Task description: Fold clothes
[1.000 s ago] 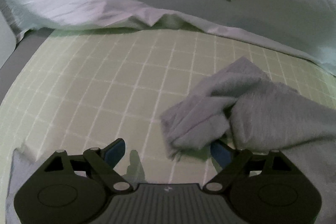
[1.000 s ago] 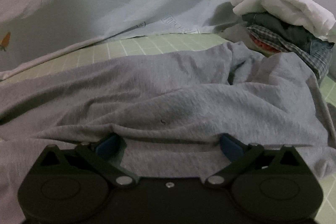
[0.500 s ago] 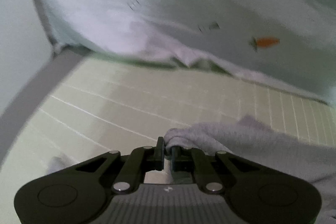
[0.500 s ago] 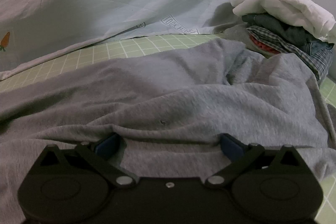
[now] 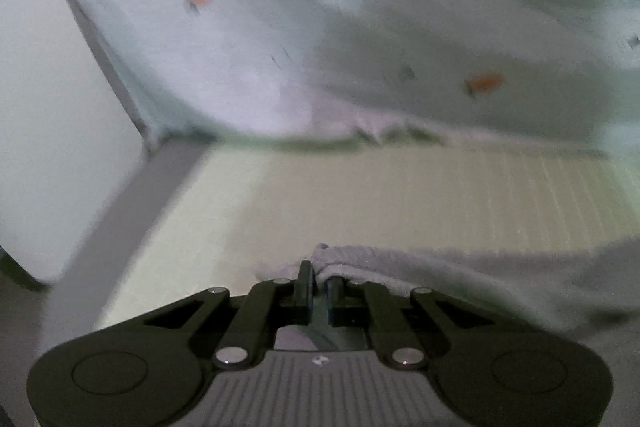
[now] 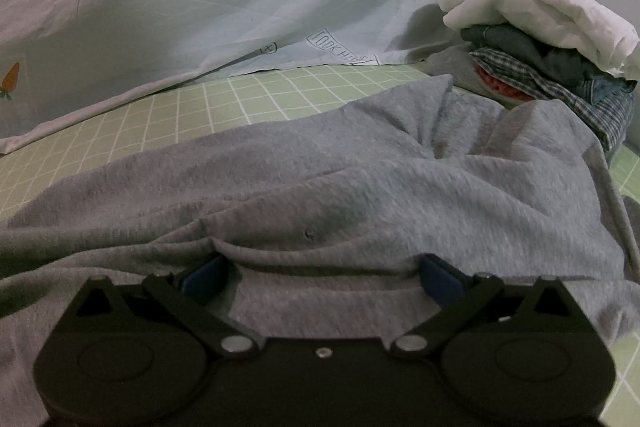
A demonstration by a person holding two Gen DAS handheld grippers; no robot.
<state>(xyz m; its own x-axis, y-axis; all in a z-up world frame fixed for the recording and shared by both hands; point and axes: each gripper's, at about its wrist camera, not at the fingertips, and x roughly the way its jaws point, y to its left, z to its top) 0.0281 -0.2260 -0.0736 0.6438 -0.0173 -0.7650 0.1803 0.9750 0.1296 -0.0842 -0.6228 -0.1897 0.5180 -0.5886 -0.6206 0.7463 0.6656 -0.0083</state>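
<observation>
So the grey sweatshirt (image 6: 320, 179) is sprawled loosely across the green checked sheet (image 6: 248, 99) of the bed, bunched up toward the right side where it runs up against a pile of clothes (image 6: 540, 43) near the bed's far right corner. One end of it, looks like a sleeve or cuff, is pinched tight in the left gripper (image 5: 319, 291), and it's raised a bit above the sheet near the bed's left edge. The right gripper (image 6: 322, 273) has its jaws spread wide, fingers resting on the grey fabric with a fold lying between them, not clamped on anything.

I'd say this is the spreading-out stage, pulling one end clear before any real fold happens. Next move probably needs the left to draw that end out straight and lay it flat, while the right pins or grabs the body so it doesn't drag along. The pale duvet with carrots (image 5: 360, 27) along the far edge is close, so watch for snagging it.
</observation>
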